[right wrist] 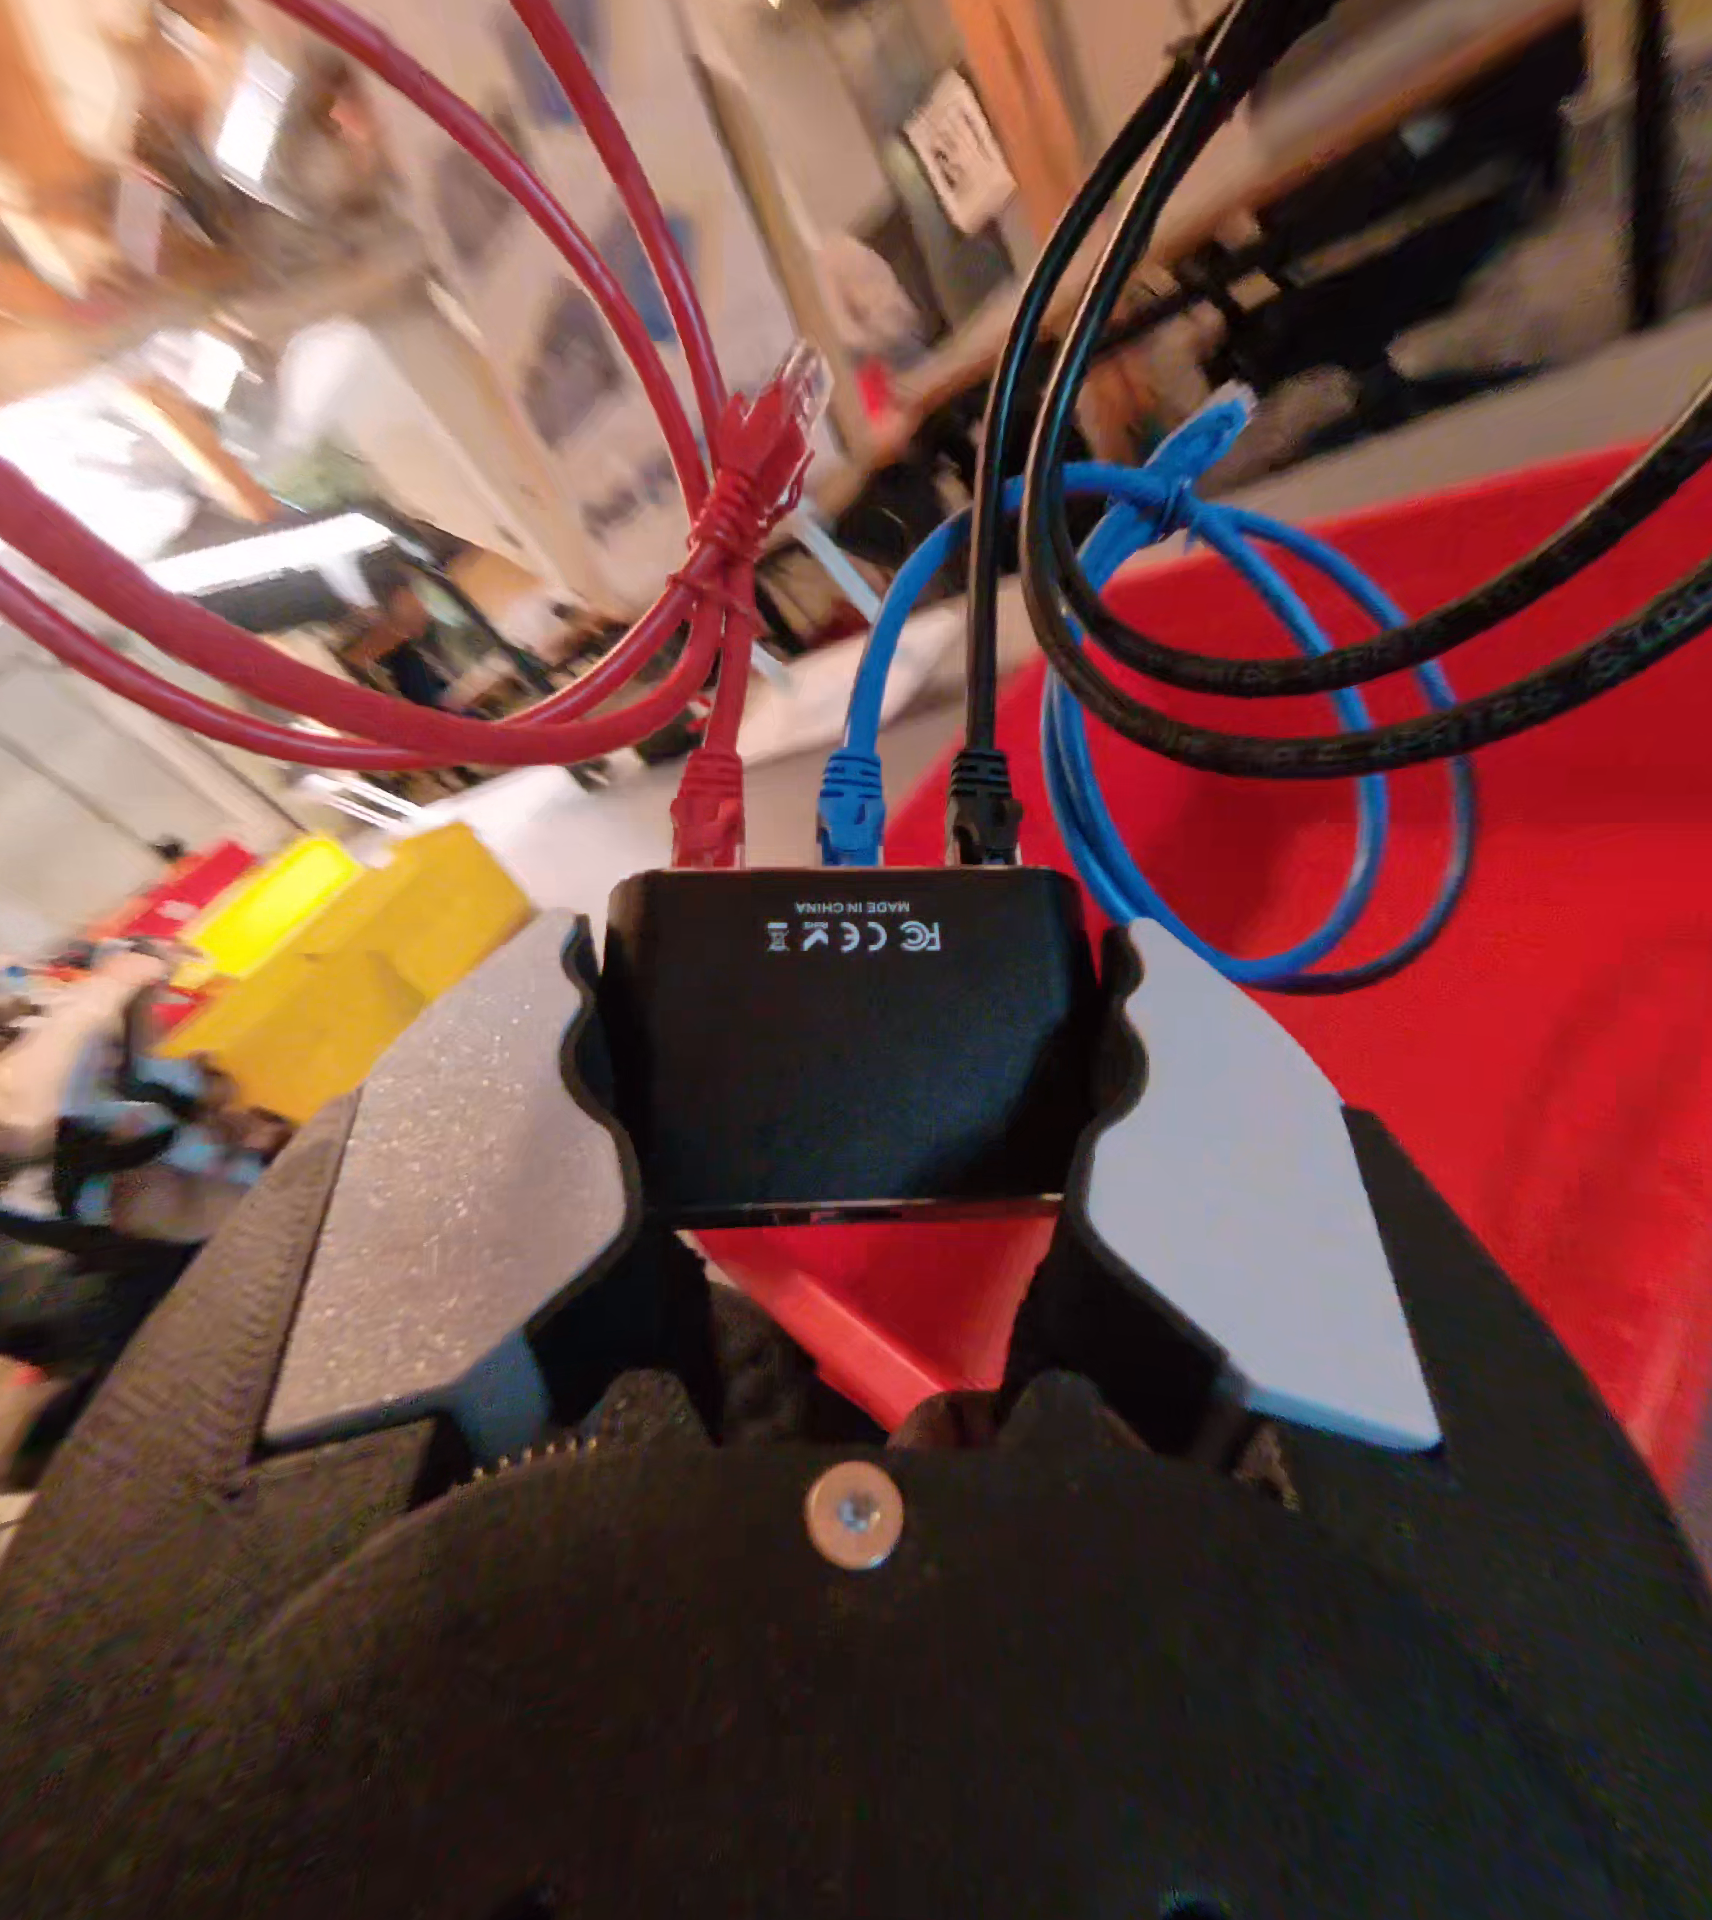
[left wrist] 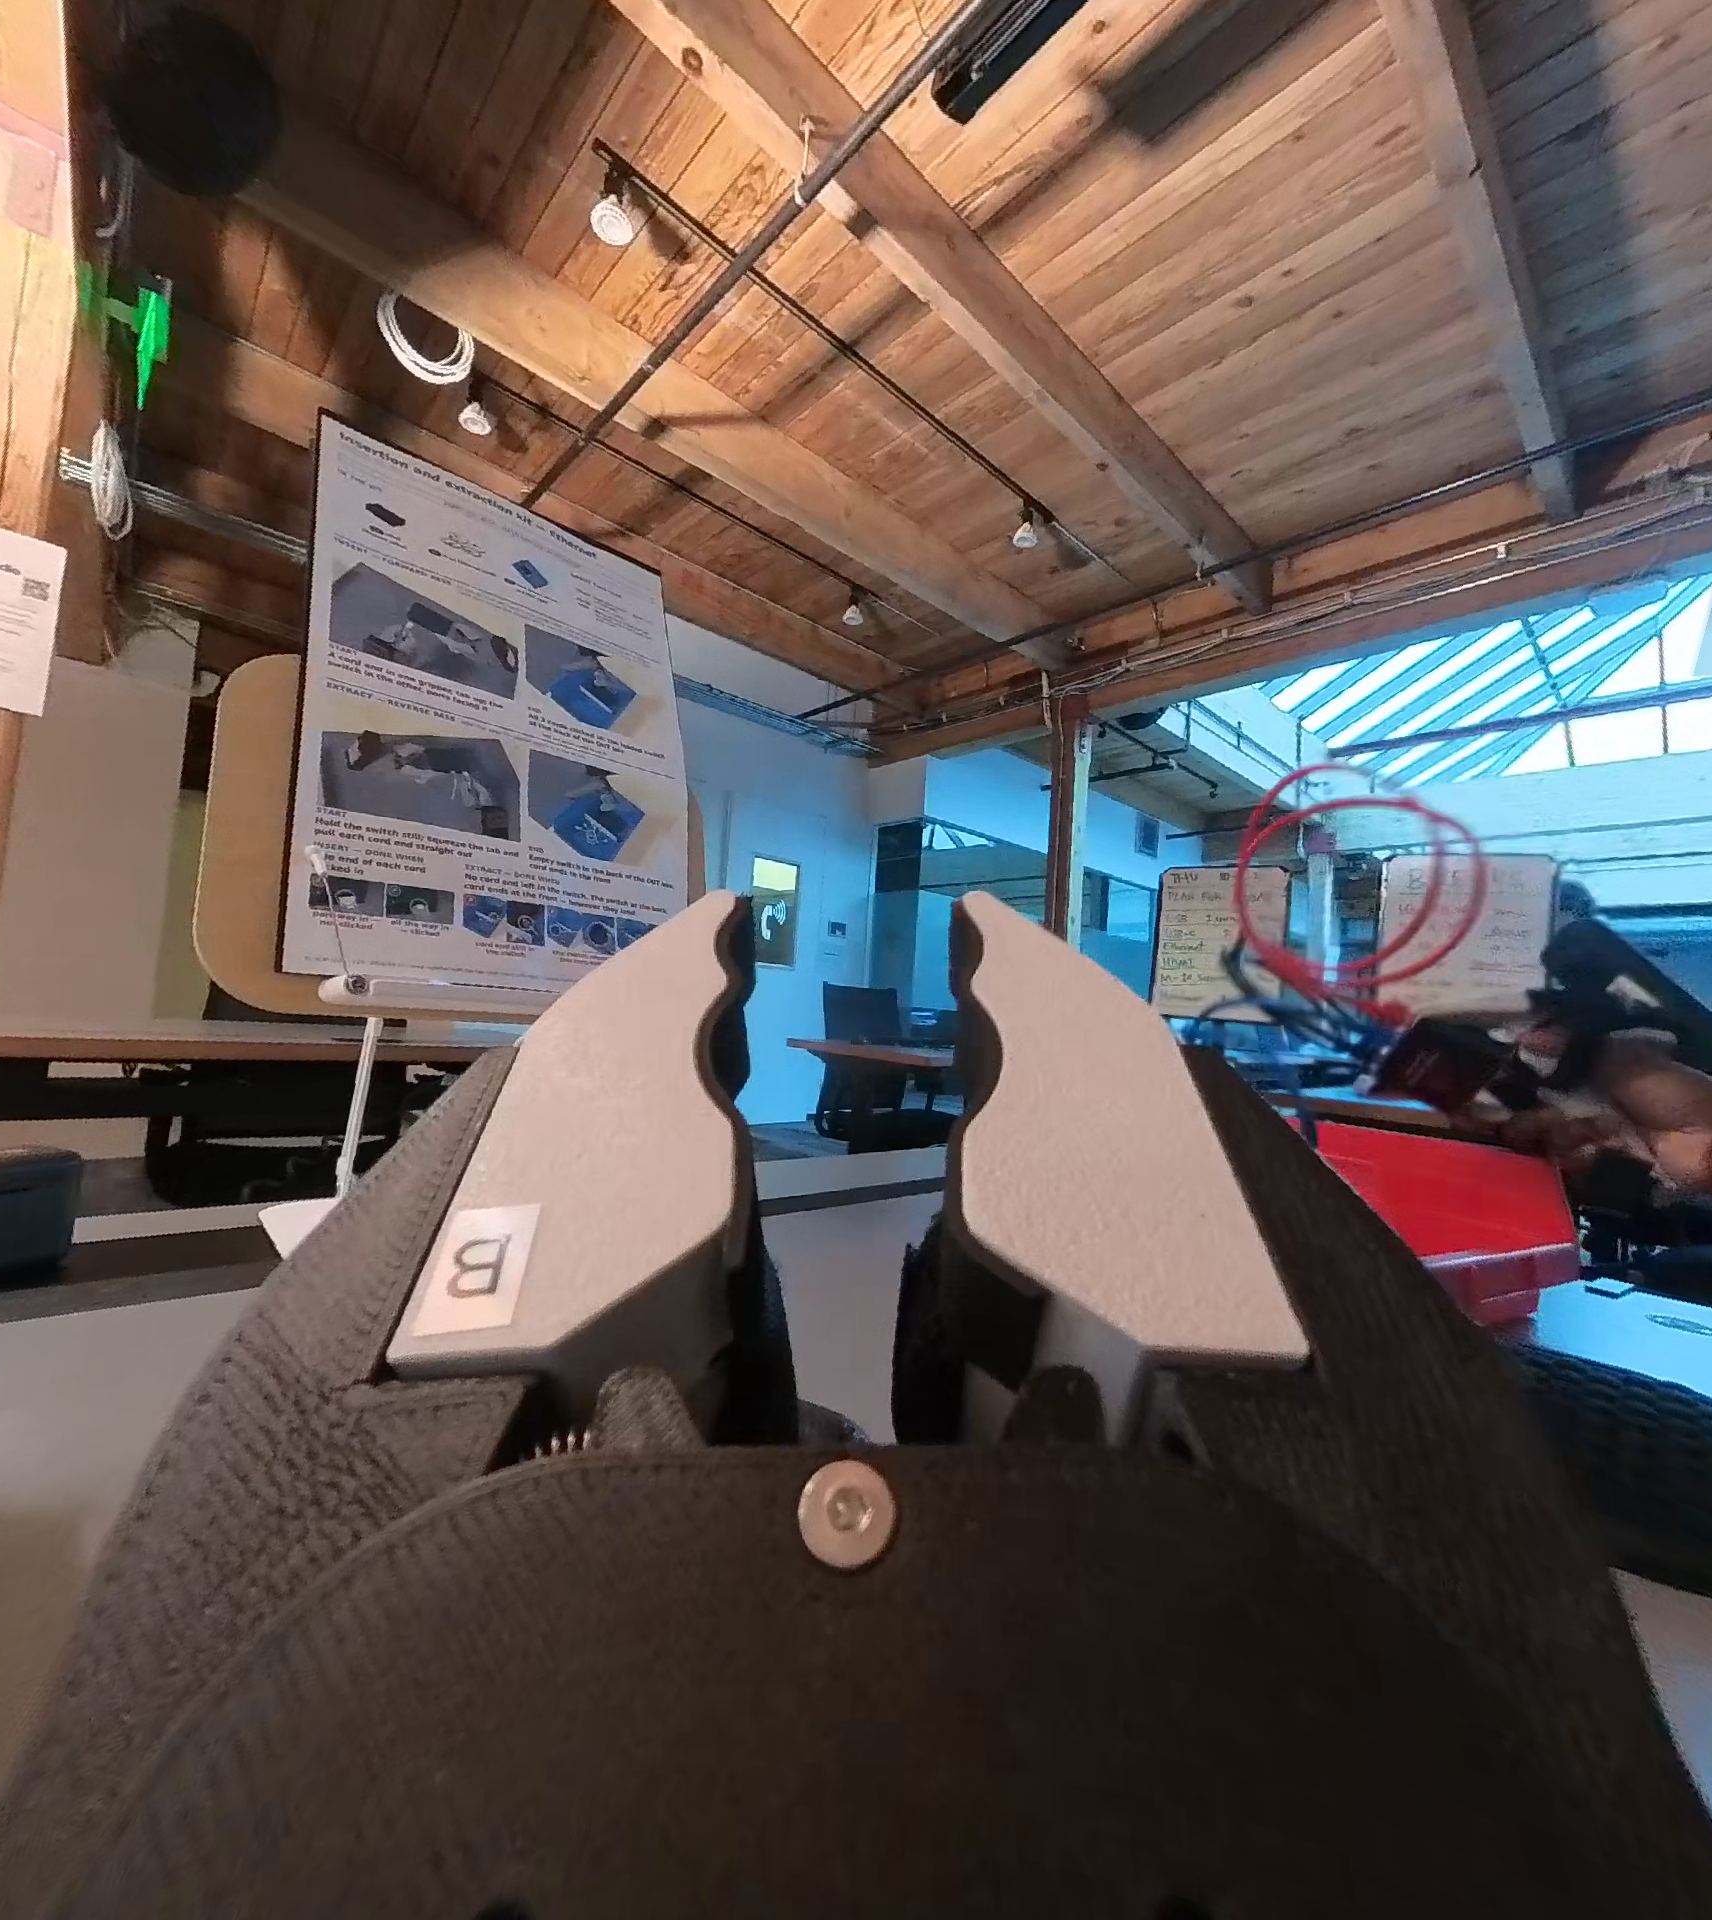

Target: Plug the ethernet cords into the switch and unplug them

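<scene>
Right gripper (right wrist: 852, 1049) clamps black switch (right wrist: 836, 1049); red, blue, black cords apparently seated at 12 o'clock. Left gripper (left wrist: 852, 940) parted, empty.

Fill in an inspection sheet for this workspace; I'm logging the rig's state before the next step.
Surface: pale table, mostly bare near the left gripper.
Job's things: black switch, held up above the red bin.
Clutter: yellow bin at the left; red bin under the switch.
Grippers: left gripper jaws apart, holding nothing; right gripper jaws clamped on the switch's sides.
Cables: red cord, blue cord and black cord all plugged into the switch; each is bundled in loops, with the red and blue free ends loose.
Surroundings: wooden beam ceiling; instruction poster on a stand; whiteboards behind.
</scene>
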`<state>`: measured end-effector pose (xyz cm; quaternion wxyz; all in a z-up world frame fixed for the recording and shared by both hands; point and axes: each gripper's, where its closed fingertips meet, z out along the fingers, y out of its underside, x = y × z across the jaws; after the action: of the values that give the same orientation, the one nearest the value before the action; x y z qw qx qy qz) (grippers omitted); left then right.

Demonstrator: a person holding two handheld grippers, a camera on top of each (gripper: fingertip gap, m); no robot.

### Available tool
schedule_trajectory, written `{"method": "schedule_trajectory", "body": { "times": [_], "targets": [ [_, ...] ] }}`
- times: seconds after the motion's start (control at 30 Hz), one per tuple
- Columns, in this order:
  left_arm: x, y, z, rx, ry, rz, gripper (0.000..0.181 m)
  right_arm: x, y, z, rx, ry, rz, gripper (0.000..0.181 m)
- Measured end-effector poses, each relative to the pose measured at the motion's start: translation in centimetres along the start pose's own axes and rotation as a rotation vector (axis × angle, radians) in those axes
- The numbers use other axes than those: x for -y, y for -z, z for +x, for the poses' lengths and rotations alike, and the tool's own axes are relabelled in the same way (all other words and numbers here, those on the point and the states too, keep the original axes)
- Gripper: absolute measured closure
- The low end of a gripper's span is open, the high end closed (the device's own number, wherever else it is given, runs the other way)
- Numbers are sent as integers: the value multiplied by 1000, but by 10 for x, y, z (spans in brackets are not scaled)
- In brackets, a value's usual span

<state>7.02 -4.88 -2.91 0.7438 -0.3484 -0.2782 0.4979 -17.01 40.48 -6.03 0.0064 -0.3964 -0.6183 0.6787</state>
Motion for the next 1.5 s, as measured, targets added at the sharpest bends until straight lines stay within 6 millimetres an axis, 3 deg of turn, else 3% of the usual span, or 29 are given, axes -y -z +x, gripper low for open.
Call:
{"method": "schedule_trajectory", "body": {
  "times": [0.27,0.4,0.47,0.57,0.63,0.77,0.83,0.9,1.07,1.17,1.5],
  "targets": [
    [-3,2,-2,4,26,-17,146,-54,-11,72,-412,67,-314,90],
    [-4,2,-2,5,30,-23,146,-100,-15,88,-525,106,-602,89],
    [-6,1,-1,-3,37,-31,146,-109,-16,92,-574,156,-689,89],
    [-8,1,-1,-4,43,-44,146,-98,-19,79,-549,223,-653,89],
    [-7,1,-2,2,46,-40,146,-70,-11,64,-556,285,-549,86],
    [-8,1,-2,-3,73,-41,146,-1,45,59,-763,378,-255,90],
    [-9,1,-2,-1,72,-49,146,-2,74,71,-822,335,-255,99],
    [-10,1,-2,1,64,-55,146,-28,83,82,-751,229,-363,110],
    [-12,2,-2,1,58,-68,146,-59,62,101,-617,138,-449,141],
    [-13,1,-2,0,57,-72,146,-61,62,119,-773,328,-542,163],
    [-18,0,2,-21,69,-102,146,-80,-2,83,-669,481,-660,155]
  ]
}}
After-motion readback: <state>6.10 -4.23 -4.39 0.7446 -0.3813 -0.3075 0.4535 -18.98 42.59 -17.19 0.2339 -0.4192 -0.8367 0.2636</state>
